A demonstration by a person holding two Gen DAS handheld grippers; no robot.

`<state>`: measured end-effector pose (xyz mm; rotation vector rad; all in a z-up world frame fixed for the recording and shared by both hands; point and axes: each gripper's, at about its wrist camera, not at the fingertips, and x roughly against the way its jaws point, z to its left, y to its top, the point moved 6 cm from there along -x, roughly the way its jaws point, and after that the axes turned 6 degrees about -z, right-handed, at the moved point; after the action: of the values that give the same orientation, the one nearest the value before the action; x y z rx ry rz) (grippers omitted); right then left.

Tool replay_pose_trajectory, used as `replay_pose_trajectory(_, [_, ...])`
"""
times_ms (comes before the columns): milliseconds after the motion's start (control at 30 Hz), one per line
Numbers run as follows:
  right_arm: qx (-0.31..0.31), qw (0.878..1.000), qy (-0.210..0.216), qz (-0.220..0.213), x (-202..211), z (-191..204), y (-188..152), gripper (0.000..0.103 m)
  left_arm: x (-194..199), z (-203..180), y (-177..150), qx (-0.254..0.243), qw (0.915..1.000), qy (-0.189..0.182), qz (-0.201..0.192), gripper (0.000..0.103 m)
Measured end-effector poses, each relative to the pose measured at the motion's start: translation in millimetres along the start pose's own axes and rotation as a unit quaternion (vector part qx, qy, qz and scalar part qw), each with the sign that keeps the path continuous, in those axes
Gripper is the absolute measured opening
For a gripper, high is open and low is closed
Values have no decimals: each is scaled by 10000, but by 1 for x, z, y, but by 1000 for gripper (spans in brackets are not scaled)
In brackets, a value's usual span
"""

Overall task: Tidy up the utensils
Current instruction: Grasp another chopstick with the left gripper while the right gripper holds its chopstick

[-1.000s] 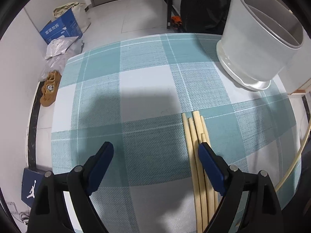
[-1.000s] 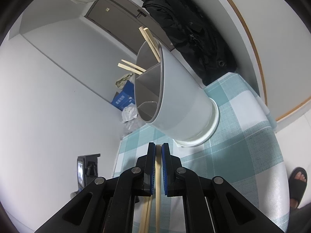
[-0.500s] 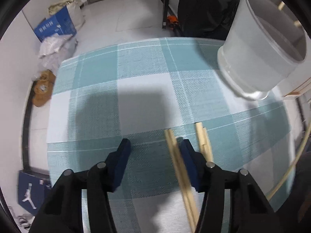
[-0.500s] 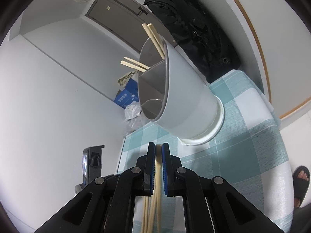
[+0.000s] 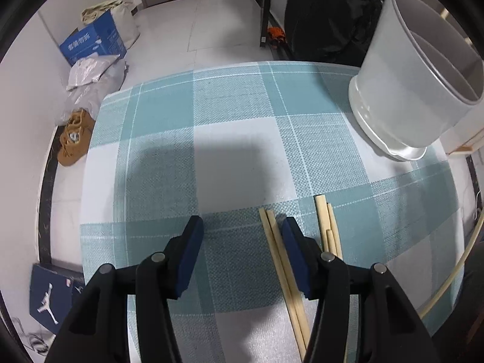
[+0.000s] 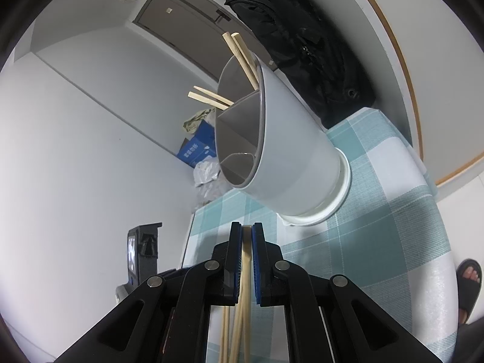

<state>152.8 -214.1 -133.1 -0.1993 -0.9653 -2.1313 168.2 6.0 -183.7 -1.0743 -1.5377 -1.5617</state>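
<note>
My left gripper [image 5: 242, 224] points down at the teal checked tablecloth [image 5: 230, 115], jaws open about halfway. Two wooden chopsticks [image 5: 281, 260] lie between its fingers, tight against the right finger [image 5: 295, 248]. Another pair of chopsticks [image 5: 328, 227] lies just outside that finger. The grey divided holder [image 5: 408, 90] stands at the far right of the table. In the right wrist view my right gripper [image 6: 246, 230] is shut on a chopstick [image 6: 246, 254], aimed toward the holder [image 6: 290, 157]. Two pairs of chopsticks [image 6: 242, 56] stick out of its back compartments.
The table's left edge [image 5: 90, 163] drops to a tiled floor with a blue box [image 5: 90, 44], plastic bags and brown shoes [image 5: 74, 139]. A black bag [image 5: 326, 15] hangs behind the table. A phone on a stand [image 6: 142, 257] and a sandalled foot [image 6: 469, 281] flank the table.
The left gripper's jaws have narrowed, and its right finger has come down among the chopsticks, so two now lie between the fingers and two outside. The right gripper keeps its grip and stays still.
</note>
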Motion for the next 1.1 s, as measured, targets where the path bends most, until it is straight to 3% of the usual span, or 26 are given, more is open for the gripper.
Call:
replay_pose_trajectory(133, [-35, 10000, 10, -12, 0, -1, 1, 6, 9, 6, -1, 250, 9995, -135, -117, 49])
replay_pose_trajectory(233, [-23, 10000, 23, 5, -2, 1, 0, 6, 4, 2, -7, 259, 9994, -210, 25, 49])
replay_pose_trajectory(600, [10, 10000, -31, -8, -1, 1, -1, 6, 1, 8, -7, 266, 9995, 102, 125, 49])
replay_pose_trajectory(833, [52, 10000, -18, 18, -2, 4, -2, 6, -3, 1, -7, -28, 9994, 226, 256, 48])
replay_pose_trajectory(1000, [101, 9999, -19, -8, -1, 5, -1, 6, -2, -11, -4, -121, 9993, 71, 357, 4])
replay_pose_trajectory(1100, [111, 9999, -34, -16, 0, 4, -1, 6, -2, -17, -3, -216, 9992, 60, 346, 2])
